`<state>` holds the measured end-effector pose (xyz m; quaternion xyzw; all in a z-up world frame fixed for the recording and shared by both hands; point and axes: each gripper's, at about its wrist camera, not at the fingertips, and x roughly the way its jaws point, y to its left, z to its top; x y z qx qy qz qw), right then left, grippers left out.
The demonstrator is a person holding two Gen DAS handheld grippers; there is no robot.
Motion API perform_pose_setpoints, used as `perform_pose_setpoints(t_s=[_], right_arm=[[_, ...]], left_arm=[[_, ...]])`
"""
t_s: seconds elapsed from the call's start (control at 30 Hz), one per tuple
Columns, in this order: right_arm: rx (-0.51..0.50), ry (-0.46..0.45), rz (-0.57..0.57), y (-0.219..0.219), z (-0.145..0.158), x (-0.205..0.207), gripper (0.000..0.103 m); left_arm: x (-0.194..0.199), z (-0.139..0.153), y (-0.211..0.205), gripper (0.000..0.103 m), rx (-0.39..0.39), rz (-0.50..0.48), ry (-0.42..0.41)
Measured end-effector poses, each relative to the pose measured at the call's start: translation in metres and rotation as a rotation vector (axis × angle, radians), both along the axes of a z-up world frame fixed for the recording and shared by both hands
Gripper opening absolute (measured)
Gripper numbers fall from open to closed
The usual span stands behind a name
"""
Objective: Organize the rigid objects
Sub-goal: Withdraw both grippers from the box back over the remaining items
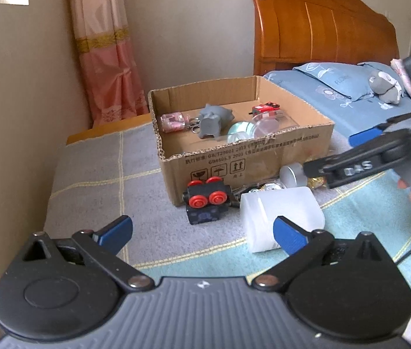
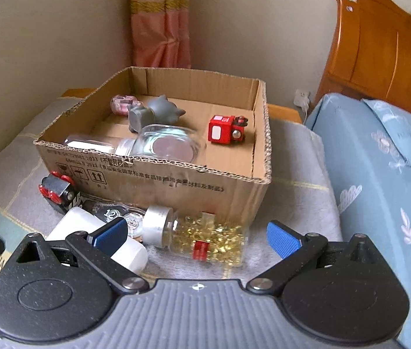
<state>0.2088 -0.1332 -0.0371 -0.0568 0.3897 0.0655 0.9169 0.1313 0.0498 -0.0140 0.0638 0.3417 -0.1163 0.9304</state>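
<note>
A cardboard box (image 1: 263,157) (image 2: 194,183) stands on a grey cloth and holds a grey toy figure (image 2: 153,112), a pink case (image 2: 121,103), a clear glass jar (image 2: 161,145) and a red toy block (image 2: 223,129). In front of it lie a black toy train with red wheels (image 1: 205,200) (image 2: 55,187), a white frosted jar (image 1: 281,218) (image 2: 100,238) and a bottle of yellow capsules with a silver cap (image 2: 205,238). My left gripper (image 1: 202,234) is open, near the white jar. My right gripper (image 2: 196,237) is open, with the capsule bottle between its fingers; it also shows in the left wrist view (image 1: 359,157).
A bed with a blue flowered sheet (image 2: 380,189) and a wooden headboard (image 1: 322,26) lies to the right. A pink curtain (image 1: 103,58) hangs in the back corner. A small clear package with print (image 2: 112,213) lies between the train and the bottle.
</note>
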Motion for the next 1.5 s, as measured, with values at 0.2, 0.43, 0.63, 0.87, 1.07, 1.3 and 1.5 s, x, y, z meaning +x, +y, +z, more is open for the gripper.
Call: perform_pose_setpoints(t_s=[0.2, 0.43, 0.63, 0.87, 1.07, 1.3, 1.5], right_arm=[[-0.027, 0.041, -0.048, 0.009, -0.021, 0.019, 0.103], [0.001, 0.063, -0.078, -0.012, -0.032, 0.02, 0.103], [-0.041, 0.101, -0.076, -0.027, -0.047, 0.013, 0.103], [0.012, 0.104, -0.004, -0.044, -0.054, 0.004, 0.103], [0.016, 0.073, 0.043, -0.048, -0.055, -0.004, 0.103], [0.02, 0.056, 0.073, -0.054, -0.055, -0.005, 0.103], [0.024, 0.032, 0.093, -0.056, -0.057, -0.009, 0.103]], left_arm=[[-0.005, 0.004, 0.006, 0.102, -0.033, 0.024, 0.01], [-0.016, 0.012, 0.01, 0.102, -0.054, 0.041, 0.038], [-0.026, 0.013, 0.008, 0.102, -0.009, 0.055, 0.046], [-0.021, -0.001, -0.017, 0.102, -0.014, -0.014, 0.094], [-0.003, -0.019, -0.044, 0.102, -0.026, -0.08, 0.136], [0.015, -0.042, -0.067, 0.102, -0.031, -0.119, 0.17], [0.027, -0.047, -0.069, 0.102, -0.093, -0.11, 0.177]])
